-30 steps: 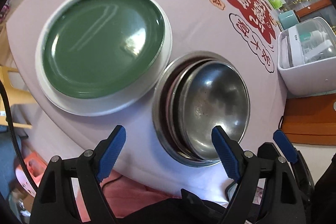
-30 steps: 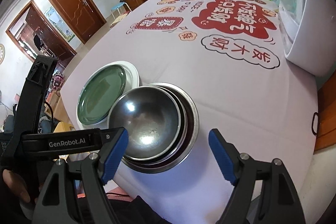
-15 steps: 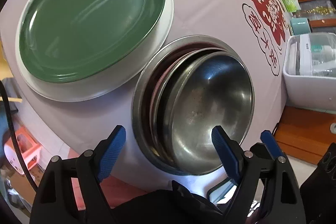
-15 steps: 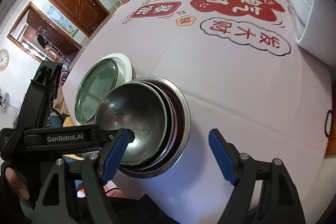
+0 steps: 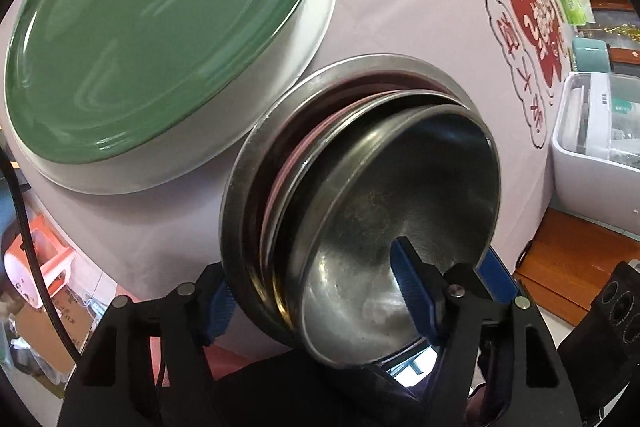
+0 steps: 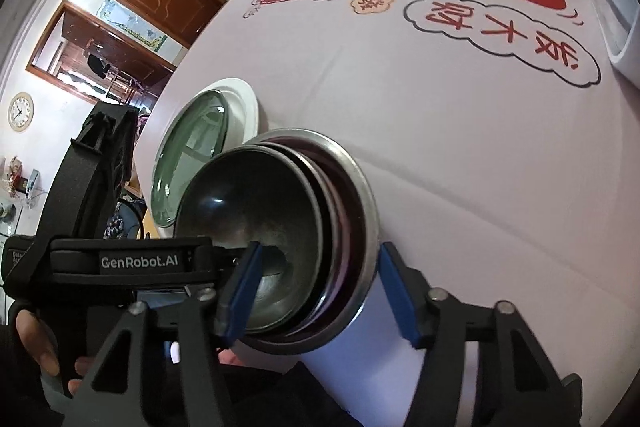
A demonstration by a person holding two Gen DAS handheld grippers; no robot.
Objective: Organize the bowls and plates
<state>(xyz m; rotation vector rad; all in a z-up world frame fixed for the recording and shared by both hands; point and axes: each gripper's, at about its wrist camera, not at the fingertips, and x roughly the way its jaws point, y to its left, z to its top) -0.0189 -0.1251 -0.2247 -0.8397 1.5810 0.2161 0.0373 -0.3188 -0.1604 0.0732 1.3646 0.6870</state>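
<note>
Jaws of your left gripper are closing across the near rim of the bowls: one blue ribbed finger sits inside the top bowl, the other outside the widest rim, and whether the pads press yet you cannot tell. Your right gripper is closing likewise on the same stack, its left finger inside the top bowl, its right finger outside the outer rim with a sliver of cloth showing between, so no grip there. Both sets stood wider a second ago, and both have sunk toward the stack, which now fills far more of each view.

Bowls are round brushed steel, nested, with a pinkish-purple one between; the top bowl lies tilted and off-centre. They sit at the near edge of the table, just beside the plates: a glossy green plate on a wider white plate, toward the near left corner. Both stacks lie where they did. Pale printed cloth covers the table; a white plastic box stands at its right edge.
</note>
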